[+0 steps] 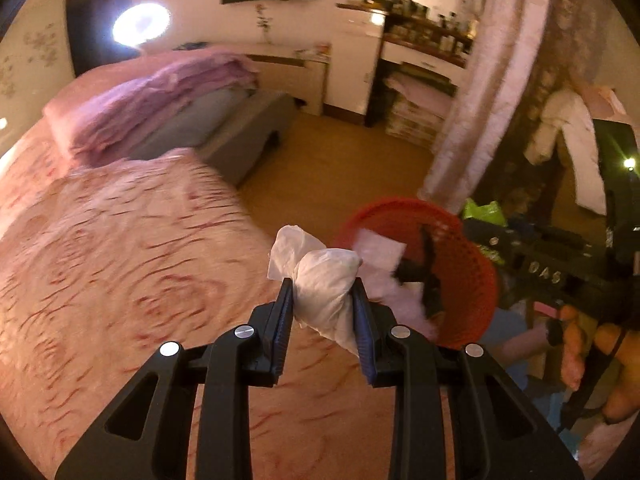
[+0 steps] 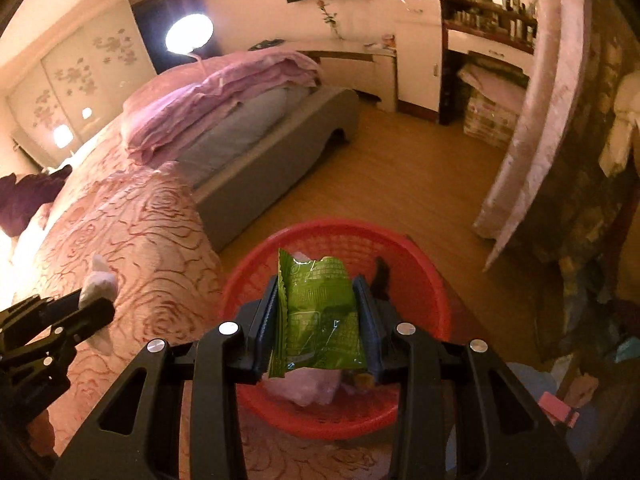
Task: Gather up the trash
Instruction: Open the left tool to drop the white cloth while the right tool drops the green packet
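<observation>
My left gripper [image 1: 323, 294] is shut on a crumpled white tissue [image 1: 324, 292] and holds it above the pink bedspread, just left of the red basket [image 1: 476, 276]. It also shows at the left of the right wrist view [image 2: 94, 300], tissue [image 2: 98, 280] in its jaws. My right gripper [image 2: 318, 292] is shut on a green snack wrapper [image 2: 318, 312] and holds it directly above the red basket [image 2: 424, 280]. The basket holds white and pink paper [image 1: 380, 252] and a dark scrap [image 2: 382, 276]. The right gripper [image 1: 536, 256] shows at the right of the left wrist view.
The basket stands at the bed's corner beside the pink rose-patterned bedspread [image 2: 132, 240]. Folded purple bedding [image 2: 224, 96] lies further up the bed. Wooden floor [image 2: 400, 188] lies beyond. A pink curtain [image 2: 536, 120] hangs right, with shelves [image 2: 488, 20] behind.
</observation>
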